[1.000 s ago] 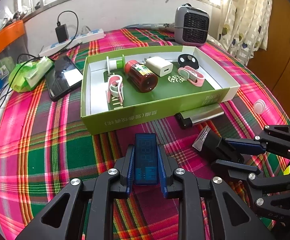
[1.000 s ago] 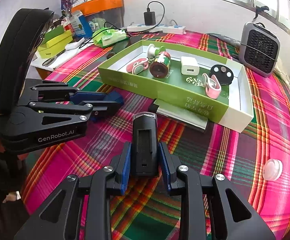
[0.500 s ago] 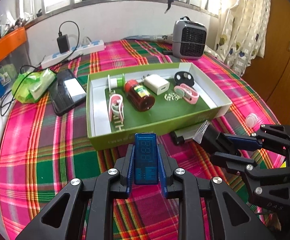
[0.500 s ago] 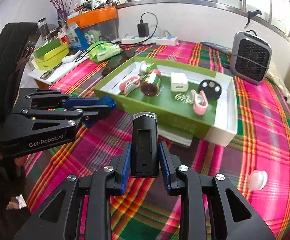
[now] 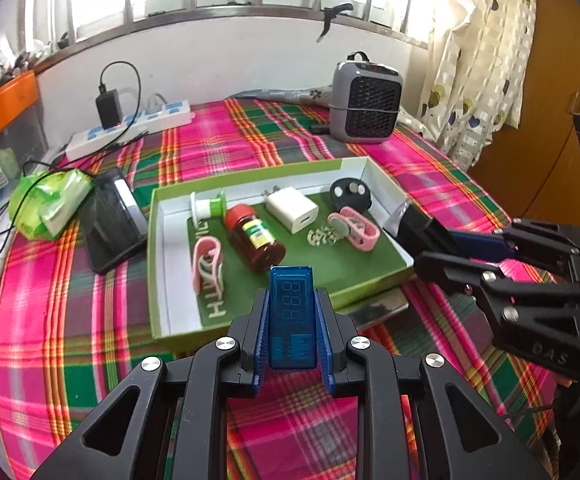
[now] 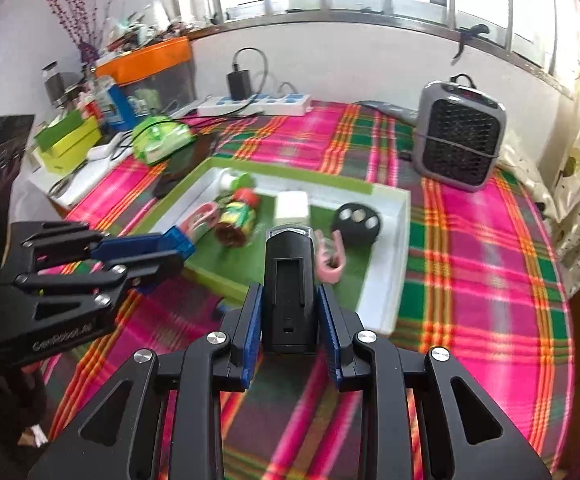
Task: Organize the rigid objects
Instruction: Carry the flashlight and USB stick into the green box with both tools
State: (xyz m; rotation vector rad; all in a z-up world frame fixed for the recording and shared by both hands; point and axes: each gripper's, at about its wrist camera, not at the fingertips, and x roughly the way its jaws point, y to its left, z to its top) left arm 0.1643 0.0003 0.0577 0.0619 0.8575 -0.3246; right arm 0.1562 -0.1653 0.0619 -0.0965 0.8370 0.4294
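— Holding something in each gripper, are they?

— Yes. The left gripper (image 5: 292, 336) has its blue pads clamped on a translucent blue rectangular meter with a digit display (image 5: 292, 316), standing up between the fingers. The right gripper (image 6: 290, 316) is pinched shut on a black plastic oblong device with a clear tip (image 6: 288, 280), also upright between its fingers.

— And where's the box?

— Just past both sets of fingertips: a shallow green cardboard tray with white inner walls (image 5: 158, 264) on the pink-and-green plaid cloth (image 5: 62, 320). The black device's clear tip hangs over the tray's right end.

— What's inside?

— Ahead of the left fingers, a brown glass bottle with a red cap (image 5: 254, 238) lying on its side; to its left a pink clip (image 5: 206, 266), beyond it a white-and-green spool (image 5: 206, 206). Right of the bottle, a white square charger plug (image 5: 292, 213), a second pink clip (image 5: 354, 229) and a black round disc with silver dots (image 5: 349, 193).

— Beyond the tray?

— A grey mesh-fronted fan heater (image 5: 365, 102) far right of the fingers, a white power strip (image 5: 130, 130) far left against the wall, and a black phone (image 5: 112, 220) beside a green packet (image 5: 48, 204).
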